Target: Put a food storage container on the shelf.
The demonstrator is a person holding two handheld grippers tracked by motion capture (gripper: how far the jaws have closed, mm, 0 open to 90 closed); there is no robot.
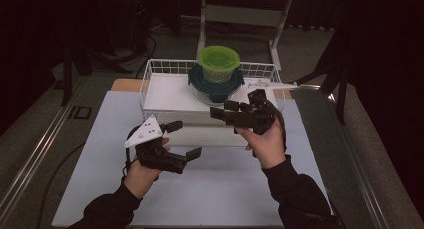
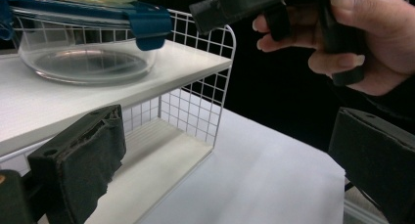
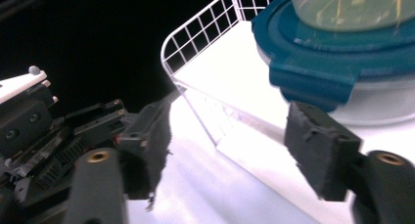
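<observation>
The glass container [image 1: 216, 86] with its green tub [image 1: 218, 63] is set on the wire shelf [image 1: 150, 76] at the tabletop's [image 1: 225, 189] far edge; the left claw [image 1: 184, 139] and right claw [image 1: 223, 112] are held open, empty, over bare white tabletop.

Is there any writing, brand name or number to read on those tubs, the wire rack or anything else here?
"ID": pale marking on the floor, left of the table; it may be part of a longer sign.
Green-lidded tub, blue-lidded glass container, wire rack: no readable text.

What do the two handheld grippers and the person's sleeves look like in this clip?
Both are black, blocky handheld tools. The left gripper carries a grey three-cornered plate on top; the right gripper has none visible. Their fingers end in dark, worn foam-like pads. Black cables trail behind. Both sleeves are dark and long.
</observation>
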